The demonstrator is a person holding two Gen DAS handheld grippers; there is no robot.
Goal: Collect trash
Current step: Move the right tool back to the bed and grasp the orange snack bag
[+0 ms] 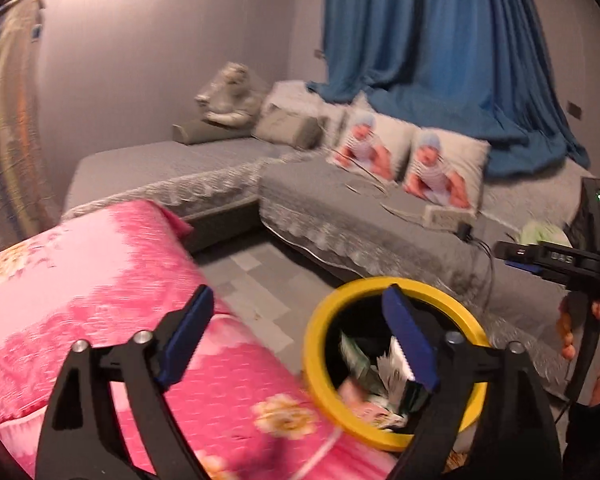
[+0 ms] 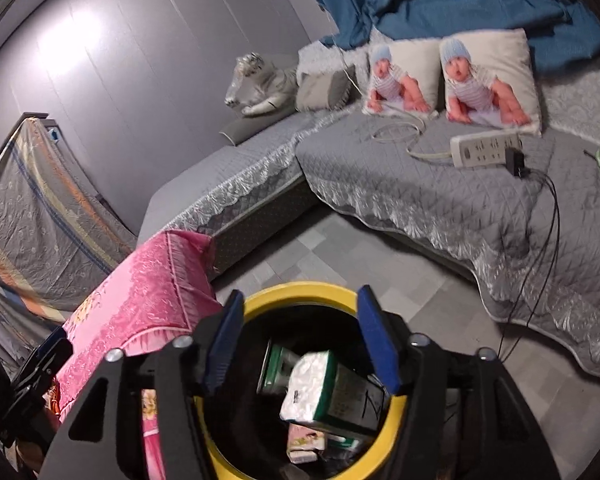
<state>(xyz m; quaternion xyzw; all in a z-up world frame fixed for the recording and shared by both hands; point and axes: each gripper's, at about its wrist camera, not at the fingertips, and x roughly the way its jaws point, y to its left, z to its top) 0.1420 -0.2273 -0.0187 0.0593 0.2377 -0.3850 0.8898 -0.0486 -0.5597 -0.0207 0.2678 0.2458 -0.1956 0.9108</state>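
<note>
Quilt (image 1: 112, 280): pink, floral, on the left just beside the bin; it hems in that side.
Left gripper (image 1: 300, 344): jaws wide apart, nothing between them, held above the gap between quilt and bin, its right finger over the bin mouth; empty-handed, likely free for another piece.
Bin (image 2: 300, 294): yellow-rimmed, black inside, on the floor (image 2: 340, 256) between quilt and sofa, placed close so both grippers can reach it.
Trash (image 2: 320, 392): a white-and-green packet, a green carton and smaller wrappers lie inside the bin, so several pieces are already collected.
Right gripper (image 2: 300, 344): open, holding nothing, straight over the bin mouth, a position suited to dropping things in.
Sofa (image 2: 420, 184): grey cover carrying a power strip (image 2: 484, 148), cables, two baby-print cushions; a pale green thing at the right edge, too cropped to name.
</note>
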